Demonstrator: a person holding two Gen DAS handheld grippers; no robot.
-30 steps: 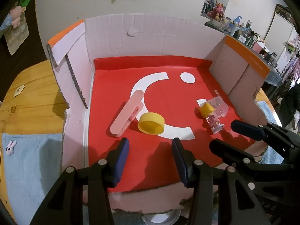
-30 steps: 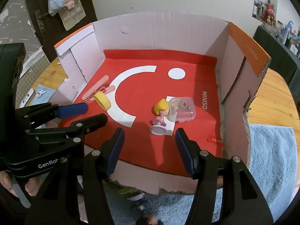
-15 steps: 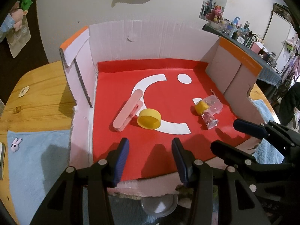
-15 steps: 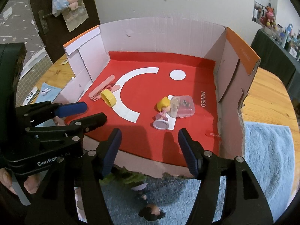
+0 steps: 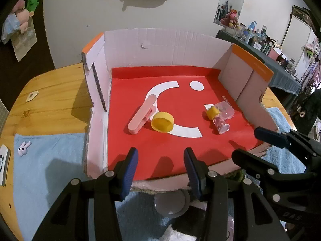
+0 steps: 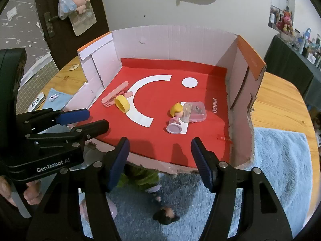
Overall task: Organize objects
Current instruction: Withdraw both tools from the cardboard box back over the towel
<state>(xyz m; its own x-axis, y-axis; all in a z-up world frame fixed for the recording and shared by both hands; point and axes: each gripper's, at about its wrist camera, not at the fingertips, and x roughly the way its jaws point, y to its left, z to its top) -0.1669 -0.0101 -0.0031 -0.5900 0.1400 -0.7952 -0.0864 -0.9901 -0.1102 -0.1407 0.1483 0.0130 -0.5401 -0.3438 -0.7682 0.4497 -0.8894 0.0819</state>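
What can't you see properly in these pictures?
- Green toy on the blue towel: right view, partly behind the box's torn front edge.
- Dark-haired doll: right view, right claw covers part.
- Clear case contents: too small.
- Round disc: left view, left claw overlaps it.

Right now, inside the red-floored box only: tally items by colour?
Pink: 1, clip
Yellow: 1, ring
Clear: 1, case
Mixed yellow/pink: 1, doll figure
Total: 4
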